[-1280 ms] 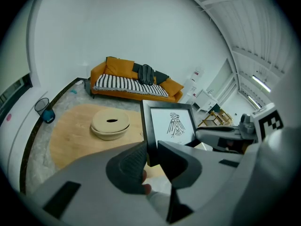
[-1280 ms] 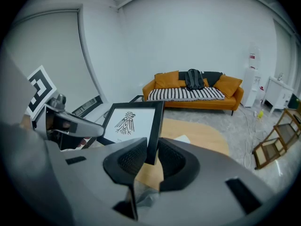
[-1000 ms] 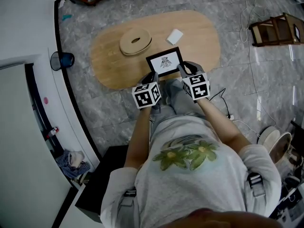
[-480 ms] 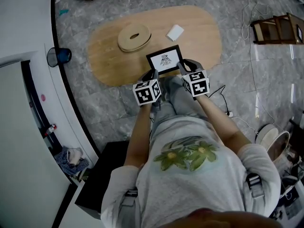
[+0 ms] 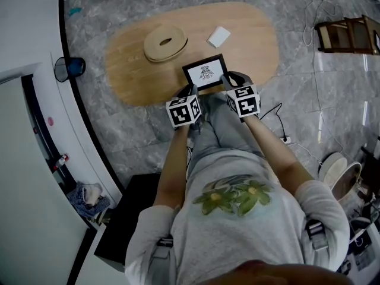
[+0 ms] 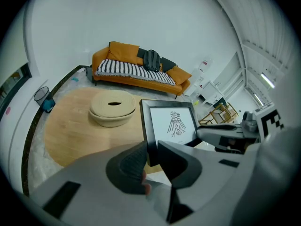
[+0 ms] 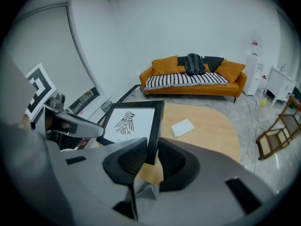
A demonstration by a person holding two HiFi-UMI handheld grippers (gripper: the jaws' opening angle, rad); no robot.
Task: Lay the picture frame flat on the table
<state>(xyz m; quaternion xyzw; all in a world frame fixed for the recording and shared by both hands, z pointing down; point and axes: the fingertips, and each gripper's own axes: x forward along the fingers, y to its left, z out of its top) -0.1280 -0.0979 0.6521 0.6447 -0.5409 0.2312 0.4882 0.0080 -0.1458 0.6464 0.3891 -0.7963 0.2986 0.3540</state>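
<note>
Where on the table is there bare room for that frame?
Bare wood shows on the table along its near edge around the frame, at the left end beside the ring, and at the right end past the white pad. The far middle, with ring and pad, is crowded.

Furnished living-room setting. An orange sofa (image 7: 193, 81) stands against a white wall (image 7: 188, 22) behind an oval wooden tabletop (image 5: 127, 70). The floor (image 5: 136, 136) is grey marble tile.

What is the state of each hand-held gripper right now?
The left hand-held gripper: closed on the left edge of the picture frame.
The right hand-held gripper: closed on the right edge of the same picture frame.
</note>
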